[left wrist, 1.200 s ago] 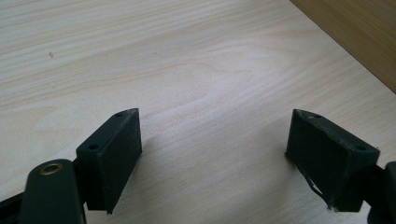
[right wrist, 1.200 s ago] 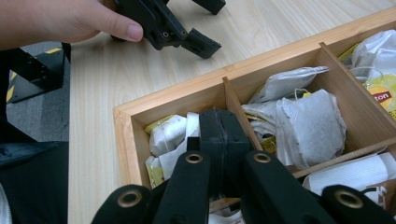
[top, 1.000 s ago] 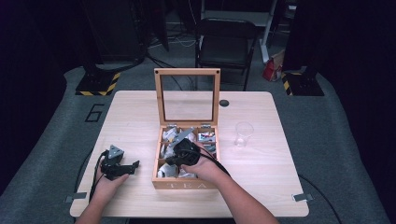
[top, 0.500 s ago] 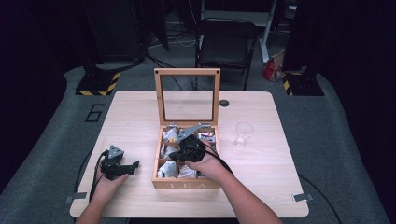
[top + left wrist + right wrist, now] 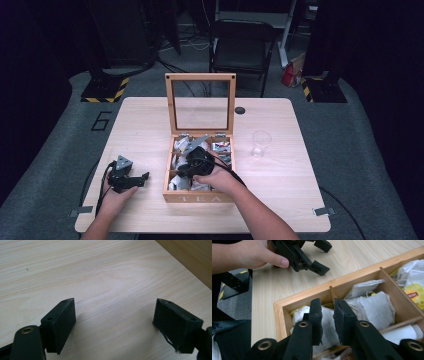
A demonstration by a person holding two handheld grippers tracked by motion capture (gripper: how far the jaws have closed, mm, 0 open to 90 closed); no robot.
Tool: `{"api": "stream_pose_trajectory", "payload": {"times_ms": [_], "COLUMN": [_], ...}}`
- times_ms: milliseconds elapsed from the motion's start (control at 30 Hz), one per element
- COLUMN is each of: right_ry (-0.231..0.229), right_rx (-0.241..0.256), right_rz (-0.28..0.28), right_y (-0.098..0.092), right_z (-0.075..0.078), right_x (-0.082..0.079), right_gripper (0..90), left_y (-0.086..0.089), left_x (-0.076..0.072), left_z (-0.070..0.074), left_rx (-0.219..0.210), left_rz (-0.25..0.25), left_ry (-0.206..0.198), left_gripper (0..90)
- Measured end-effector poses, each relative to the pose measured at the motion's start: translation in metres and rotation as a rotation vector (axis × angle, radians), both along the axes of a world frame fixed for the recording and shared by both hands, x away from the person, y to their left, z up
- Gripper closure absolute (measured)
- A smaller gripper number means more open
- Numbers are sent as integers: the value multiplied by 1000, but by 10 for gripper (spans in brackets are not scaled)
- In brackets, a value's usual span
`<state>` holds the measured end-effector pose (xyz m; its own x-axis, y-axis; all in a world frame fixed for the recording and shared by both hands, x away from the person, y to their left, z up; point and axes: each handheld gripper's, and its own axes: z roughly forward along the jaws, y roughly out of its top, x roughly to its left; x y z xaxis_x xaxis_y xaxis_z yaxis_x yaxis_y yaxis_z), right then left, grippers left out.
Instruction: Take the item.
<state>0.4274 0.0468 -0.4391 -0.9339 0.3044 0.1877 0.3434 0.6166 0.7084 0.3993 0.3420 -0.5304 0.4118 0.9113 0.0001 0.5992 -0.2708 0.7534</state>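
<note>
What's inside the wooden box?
The wooden box has dividers, and its compartments hold tea bags, most white, one yellow-labelled. The right gripper and hand cover several compartments, so what lies under them is hidden.

One wooden tea box [image 5: 200,197] with its glass lid raised sits on the table [image 5: 300,190], holding several tea bags [image 5: 377,307], too heaped to count. One clear glass [image 5: 261,143] stands right of the box. Two claws: the left claw [image 5: 135,179] left of it, the right claw [image 5: 327,320] over it.

A wooden tea box [image 5: 172,185] sits mid-table with its glass lid [image 5: 201,104] upright at 12 o'clock. The right gripper [image 5: 194,159] hangs over its compartments. The left gripper [image 5: 134,180] rests on the table [image 5: 295,165] at 9 o'clock of the box, a clear glass [image 5: 261,144] at 2 o'clock.
</note>
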Motion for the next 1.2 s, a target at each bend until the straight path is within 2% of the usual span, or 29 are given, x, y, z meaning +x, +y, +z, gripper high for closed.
{"api": "stream_pose_trajectory", "payload": {"times_ms": [367, 600, 1033, 1200], "right_ry": [-11, 0, 15, 17], "right_rx": [13, -7, -23, -8], "right_rz": [41, 45, 26, 28], "right_y": [10, 16, 5, 5], "right_z": [-3, -8, -5, -5], "right_x": [2, 4, 7, 7], "right_gripper": [732, 718, 702, 694], "left_y": [0, 0, 0, 0], "left_x": [0, -1, -1, 0], "left_z": [0, 0, 0, 0], "left_rx": [1, -2, -1, 1], "left_rz": [-1, 0, -1, -3], "left_ry": [1, 5, 4, -1], "left_gripper": [179, 179, 179, 179]}}
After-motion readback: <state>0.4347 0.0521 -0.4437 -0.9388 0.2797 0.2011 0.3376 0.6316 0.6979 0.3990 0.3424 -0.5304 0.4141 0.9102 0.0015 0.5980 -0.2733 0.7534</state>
